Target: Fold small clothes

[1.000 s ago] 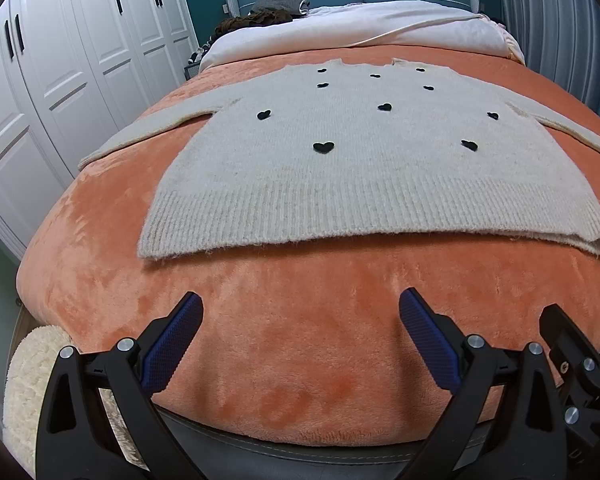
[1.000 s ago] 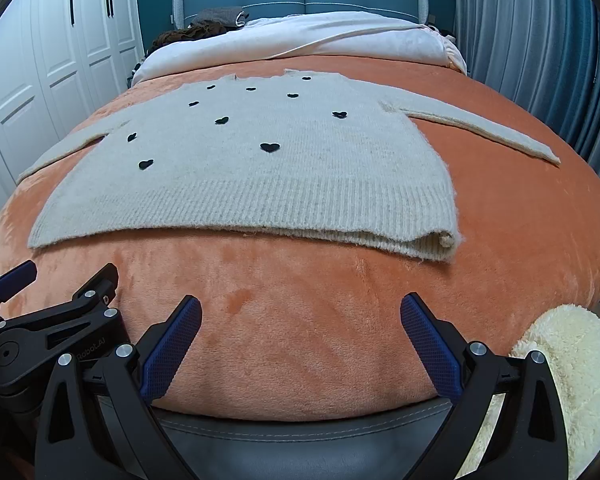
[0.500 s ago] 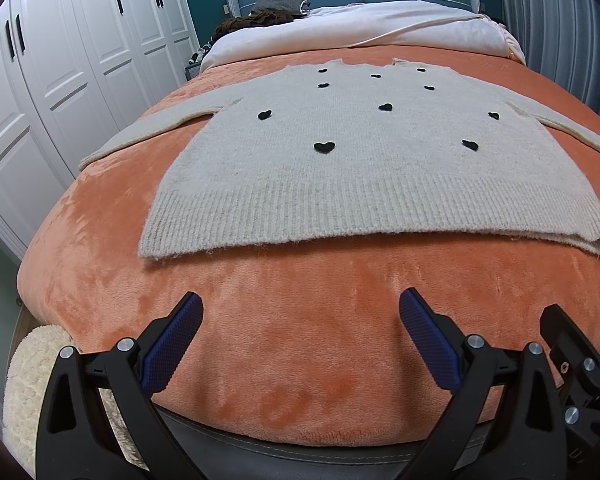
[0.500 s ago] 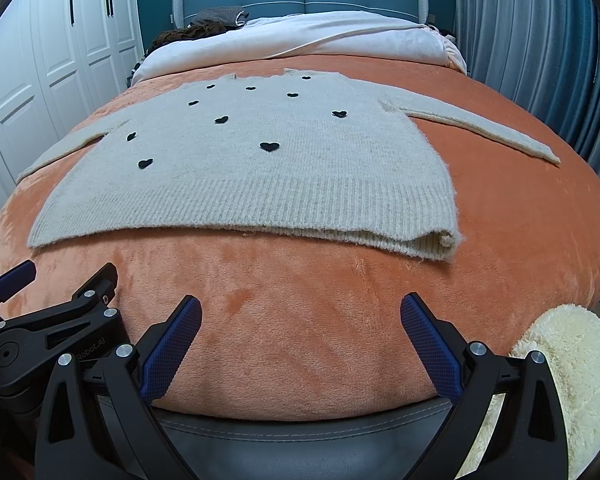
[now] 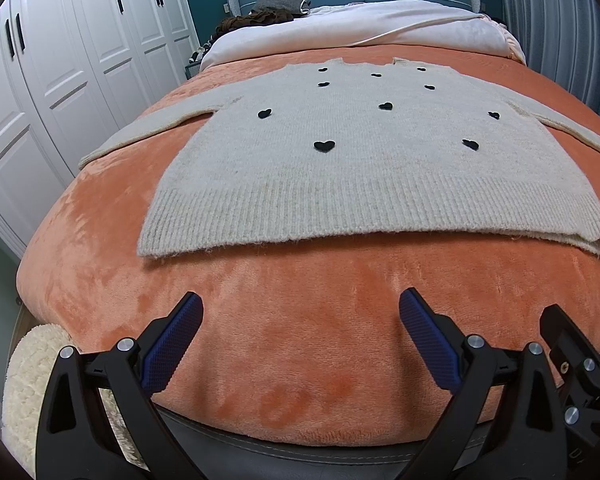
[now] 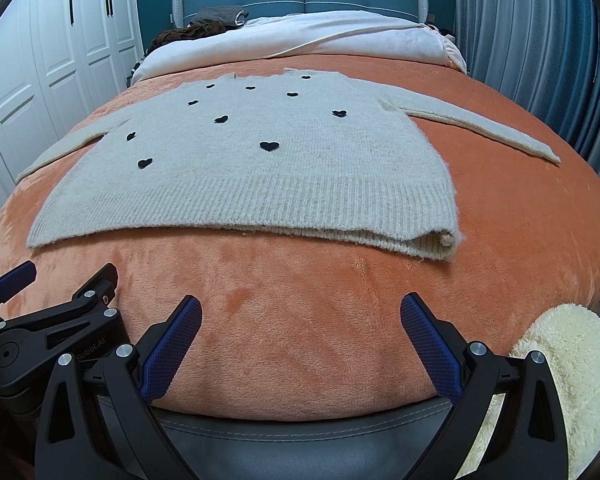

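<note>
A beige knit sweater with small black hearts lies flat on the orange blanket, hem toward me and both sleeves spread out. It also shows in the right wrist view, where its near right hem corner is slightly rolled. My left gripper is open and empty, held near the bed's front edge, short of the hem. My right gripper is open and empty at the same distance. The left gripper's body shows at the lower left of the right wrist view.
White wardrobe doors line the left side. A white duvet and dark clothes lie at the bed's head. A blue curtain hangs on the right. A fluffy cream rug lies beside the bed's dark front edge.
</note>
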